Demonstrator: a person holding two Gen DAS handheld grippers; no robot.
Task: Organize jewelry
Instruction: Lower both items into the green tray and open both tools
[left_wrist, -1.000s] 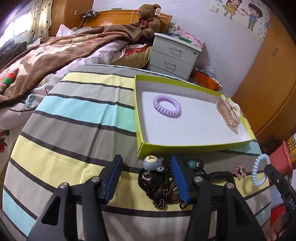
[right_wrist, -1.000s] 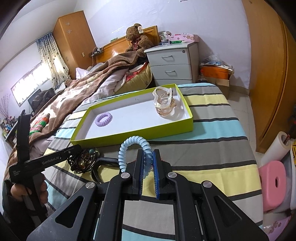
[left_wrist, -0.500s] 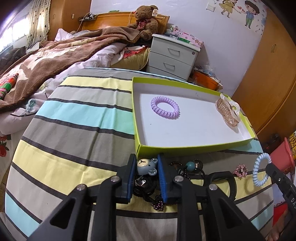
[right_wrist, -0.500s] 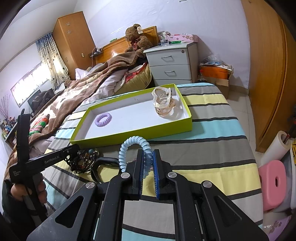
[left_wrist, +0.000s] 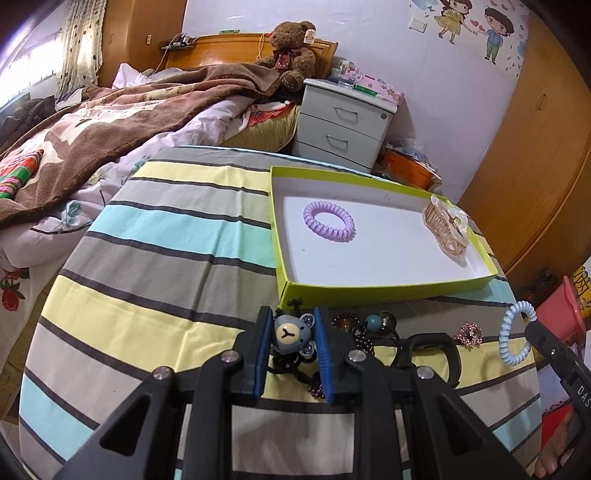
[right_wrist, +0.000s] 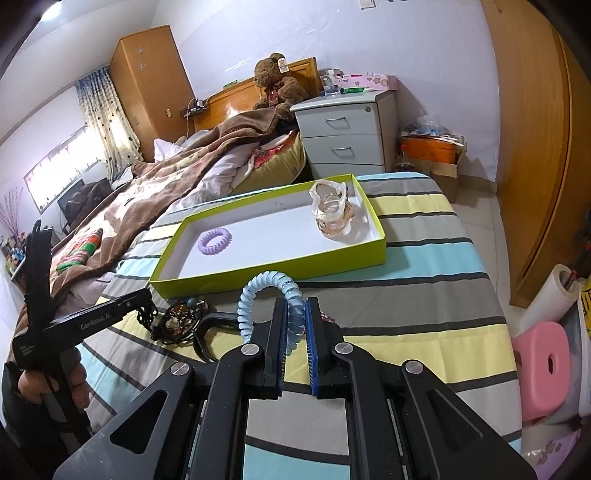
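Note:
My left gripper is shut on a blue bear-head hair tie, held just above a dark pile of beaded ties in front of the green tray. Inside the tray lie a purple coil tie and a clear beige claw clip. My right gripper is shut on a light-blue coil tie, lifted over the striped cloth near the tray's front wall. A small pink sparkly clip rests between the pile and that blue coil.
A black headband lies on the striped tablecloth beside the pile. A bed with a brown blanket is to the left, a grey nightstand behind the table, a wooden wardrobe and a pink stool to the right.
My left gripper's jaws closed from wide open onto the bear-head hair tie and lifted it slightly. The right gripper kept still with the blue coil tie.

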